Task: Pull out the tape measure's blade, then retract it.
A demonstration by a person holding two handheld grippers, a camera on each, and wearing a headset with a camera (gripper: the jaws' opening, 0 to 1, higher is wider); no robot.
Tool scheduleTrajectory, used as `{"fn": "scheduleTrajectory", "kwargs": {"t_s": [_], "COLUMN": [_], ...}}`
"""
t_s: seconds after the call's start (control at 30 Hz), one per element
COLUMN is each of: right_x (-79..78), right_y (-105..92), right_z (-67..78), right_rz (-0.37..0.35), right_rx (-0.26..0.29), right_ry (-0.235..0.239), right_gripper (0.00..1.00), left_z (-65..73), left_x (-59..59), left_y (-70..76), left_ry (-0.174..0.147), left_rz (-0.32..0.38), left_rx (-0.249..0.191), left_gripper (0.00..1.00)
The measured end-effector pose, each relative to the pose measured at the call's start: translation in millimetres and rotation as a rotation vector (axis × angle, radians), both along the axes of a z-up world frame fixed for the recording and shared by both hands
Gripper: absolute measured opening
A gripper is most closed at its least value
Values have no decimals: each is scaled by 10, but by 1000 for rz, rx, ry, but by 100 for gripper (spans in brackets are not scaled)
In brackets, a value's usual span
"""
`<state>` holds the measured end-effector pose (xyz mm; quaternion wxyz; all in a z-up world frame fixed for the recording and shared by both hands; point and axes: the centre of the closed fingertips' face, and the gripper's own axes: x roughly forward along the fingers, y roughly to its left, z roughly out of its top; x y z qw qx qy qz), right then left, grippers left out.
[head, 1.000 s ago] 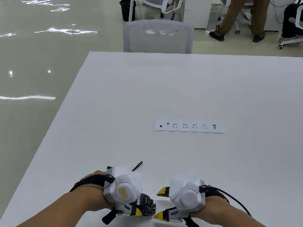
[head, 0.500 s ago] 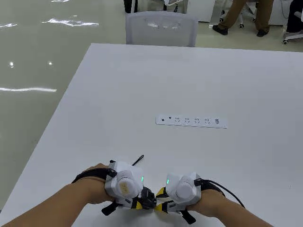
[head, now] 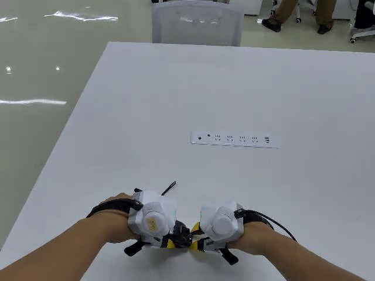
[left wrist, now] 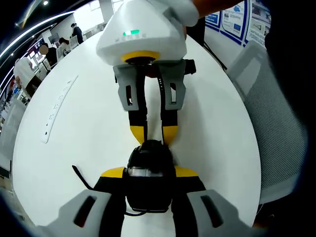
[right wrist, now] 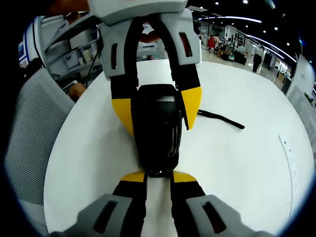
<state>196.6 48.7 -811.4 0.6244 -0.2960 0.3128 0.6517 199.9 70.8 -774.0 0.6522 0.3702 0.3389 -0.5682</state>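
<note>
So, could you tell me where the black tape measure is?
The black tape measure is at the white table's near edge in the head view, clamped between the left gripper's jaws, with the right gripper's tips at its front end.

The head view looked steeply down from the near edge of the white table [head: 234, 88], facing across it. The two gripper views sat low and faced each other (almost nose to nose), sharing the black tape measure [left wrist: 149, 170] close up.

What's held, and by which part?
Left tongs clamp the tape measure by its case sides; right tongs pinch its front end.
</note>
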Motion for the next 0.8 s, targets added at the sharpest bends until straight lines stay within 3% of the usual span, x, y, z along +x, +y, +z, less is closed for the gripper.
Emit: {"fn": "scheduleTrajectory", "kwargs": {"t_s": [0.23, 0.8], "right_x": [-27, 26], "right_y": [-8, -47], "right_z": [13, -1], "right_rz": [17, 18], "right_rx": [-46, -79], "right_ry": [-24, -29], "right_gripper": [14, 11], "left_z": [-28, -41], "left_x": [0, 23], "left_y": [13, 5], "left_ry": [-1, 3], "left_rz": [-5, 0], "left_rx": [7, 17], "left_gripper": [30, 29]}}
